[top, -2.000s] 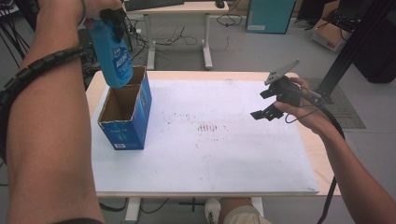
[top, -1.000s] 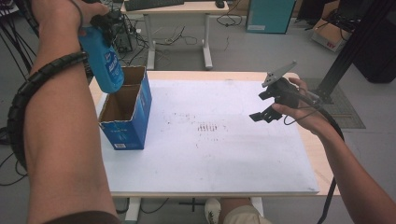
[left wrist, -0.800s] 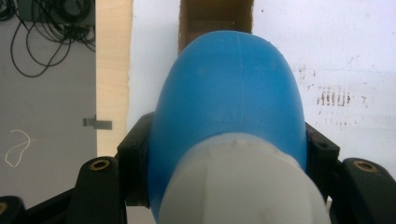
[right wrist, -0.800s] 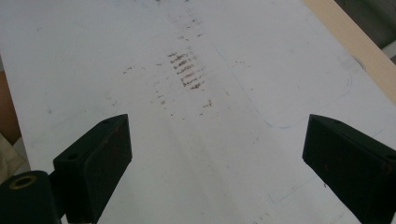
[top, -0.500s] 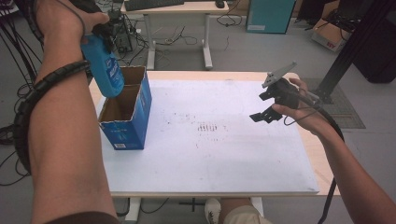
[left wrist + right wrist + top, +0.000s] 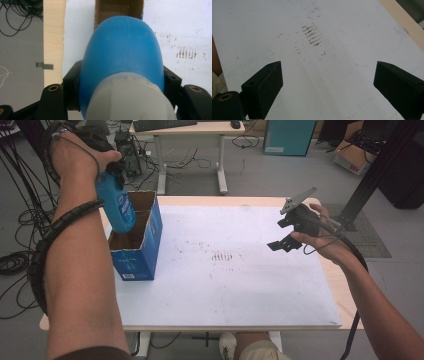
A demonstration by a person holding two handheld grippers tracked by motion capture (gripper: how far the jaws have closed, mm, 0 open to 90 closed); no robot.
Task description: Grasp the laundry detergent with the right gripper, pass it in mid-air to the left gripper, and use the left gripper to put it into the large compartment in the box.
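So the counter (image 6: 225,285) is the big thing here, a pale wood top with a white sheet over most of it, smudged with brownish marks around the middle, and the room around it is grey floor with a cable tangle out at 9 o'clock, another desk (image 6: 190,127) at 12 and a teal cabinet (image 6: 286,136) past it at about 1. Over at 9 o'clock on the counter sits an open blue cardboard box (image 6: 136,252), flaps up, inside looks bare as far as I can see. The blue bottle (image 6: 116,205) hangs base-down right over the box's near-left rim, partly dipping past the edge, cap end clenched in the left tongs (image 6: 122,82), pads pressing both sides of it. The right tongs (image 6: 285,236) hover at 3 o'clock, spread wide with nothing between them. My read: this is the drop-in step, bottle about to go into the box. Next move probably needs a nudge toward the box's centre so the base clears the cardboard wall, then lower and let go.
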